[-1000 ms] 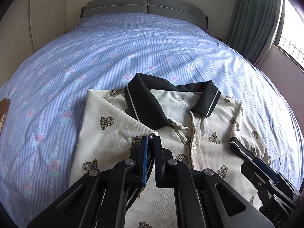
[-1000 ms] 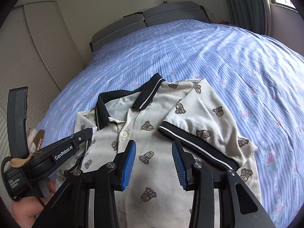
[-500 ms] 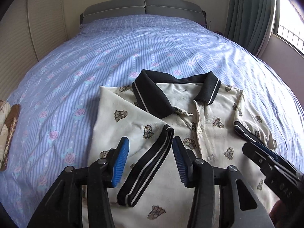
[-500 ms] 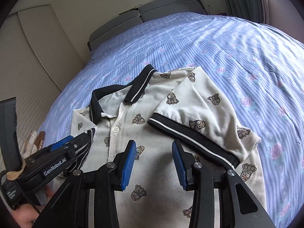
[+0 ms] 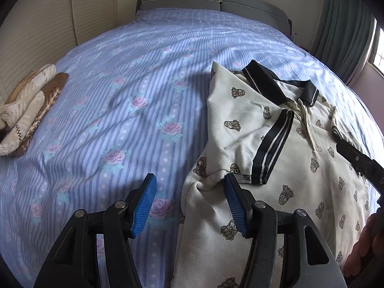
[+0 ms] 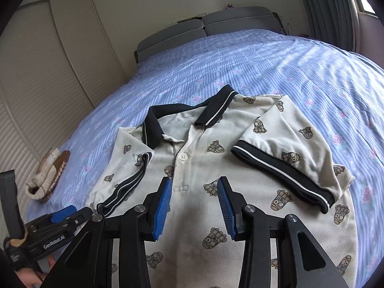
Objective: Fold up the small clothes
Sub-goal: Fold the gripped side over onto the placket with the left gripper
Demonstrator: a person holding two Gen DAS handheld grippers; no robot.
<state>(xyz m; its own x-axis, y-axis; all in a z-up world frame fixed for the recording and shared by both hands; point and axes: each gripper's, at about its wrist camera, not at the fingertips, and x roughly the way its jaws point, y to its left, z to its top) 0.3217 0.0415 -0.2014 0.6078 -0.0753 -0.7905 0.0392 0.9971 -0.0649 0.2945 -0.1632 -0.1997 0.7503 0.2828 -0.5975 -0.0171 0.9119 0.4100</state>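
Observation:
A cream polo shirt (image 6: 199,165) with a black collar and small printed figures lies face up on the bed, both short sleeves folded in over the chest. It also shows in the left wrist view (image 5: 276,163). My left gripper (image 5: 189,204) is open and empty over the shirt's left edge, near the folded left sleeve (image 5: 273,146). My right gripper (image 6: 194,204) is open and empty above the shirt's front, below the button placket. The right sleeve (image 6: 288,153) lies folded to its right.
The bed (image 5: 124,76) has a blue striped cover with pink roses. A folded cream and brown knit item (image 5: 26,110) lies at the bed's left edge, also in the right wrist view (image 6: 48,175). Louvred wardrobe doors (image 6: 48,76) stand left; curtains (image 5: 345,28) hang right.
My left gripper opened and let go of the left sleeve, which now lies folded on the chest. It then drew back and swung left to the shirt's edge. The right gripper pulled back slightly.

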